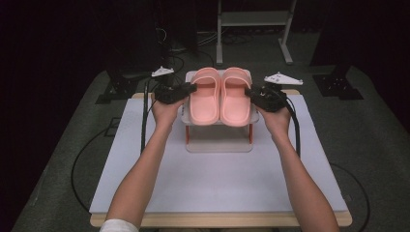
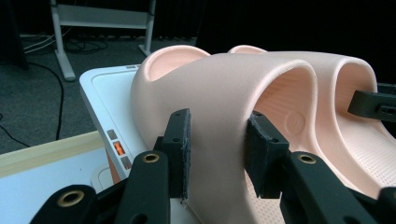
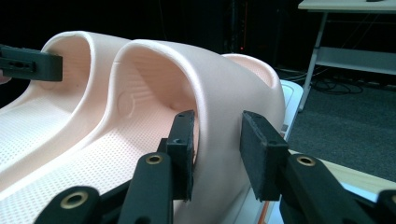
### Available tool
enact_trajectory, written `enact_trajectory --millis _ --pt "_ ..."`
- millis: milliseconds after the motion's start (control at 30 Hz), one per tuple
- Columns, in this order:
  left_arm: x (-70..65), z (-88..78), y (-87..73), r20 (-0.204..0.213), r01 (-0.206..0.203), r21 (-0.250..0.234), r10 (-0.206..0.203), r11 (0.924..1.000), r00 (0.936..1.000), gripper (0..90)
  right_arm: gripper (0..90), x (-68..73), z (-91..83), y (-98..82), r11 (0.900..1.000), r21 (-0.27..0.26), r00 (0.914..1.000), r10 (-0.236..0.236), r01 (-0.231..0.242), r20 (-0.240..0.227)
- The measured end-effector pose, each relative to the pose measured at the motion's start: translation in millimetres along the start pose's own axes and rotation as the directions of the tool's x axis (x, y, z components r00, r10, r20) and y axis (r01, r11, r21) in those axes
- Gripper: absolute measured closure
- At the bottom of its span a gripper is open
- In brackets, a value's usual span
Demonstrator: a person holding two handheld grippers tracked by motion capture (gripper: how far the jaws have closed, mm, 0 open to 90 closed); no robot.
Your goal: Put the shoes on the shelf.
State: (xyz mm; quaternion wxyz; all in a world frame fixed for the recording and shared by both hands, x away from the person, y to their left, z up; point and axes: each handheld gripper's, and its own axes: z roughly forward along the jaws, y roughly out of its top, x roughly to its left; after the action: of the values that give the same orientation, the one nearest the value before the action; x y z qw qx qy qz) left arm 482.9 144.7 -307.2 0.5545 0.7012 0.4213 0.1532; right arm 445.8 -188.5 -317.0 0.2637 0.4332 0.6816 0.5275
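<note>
The left gripper (image 2: 217, 156), at lower centre of the left gripper view, has its two black jaws set on either side of the strap of the left slipper (image 2: 219, 88), one pad outside the strap wall and one inside the arch, both pressing on the pink foam. The right gripper (image 3: 217, 156), at lower centre of the right gripper view, grasps the strap of the right slipper (image 3: 210, 74) in the same way, with the strap edge pinched between its pads.

In the high view the left gripper (image 1: 189, 89) sits just left of centre in the upper half of the frame and the right gripper (image 1: 250, 92) just right of centre, each held in a hand whose forearm rises from the bottom edge.

Between them, the left slipper (image 1: 205, 96) and the right slipper (image 1: 236, 96) lie touching side by side on the top of a small white rack (image 1: 220, 142) with orange legs. The rack stands on a white table (image 1: 212, 183) with a pale wooden edge, and dark floor and cables lie around it.
</note>
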Motion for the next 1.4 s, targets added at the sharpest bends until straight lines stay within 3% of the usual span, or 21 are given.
enact_trajectory --millis 1400 --pt "10.6 16.0 6.3 -0.011 0.018 -0.021 -0.019 0.9996 0.9998 62.1 66.1 -7.4 24.6 9.0 1.000 -0.002 0.9988 0.006 -0.006 0.049"
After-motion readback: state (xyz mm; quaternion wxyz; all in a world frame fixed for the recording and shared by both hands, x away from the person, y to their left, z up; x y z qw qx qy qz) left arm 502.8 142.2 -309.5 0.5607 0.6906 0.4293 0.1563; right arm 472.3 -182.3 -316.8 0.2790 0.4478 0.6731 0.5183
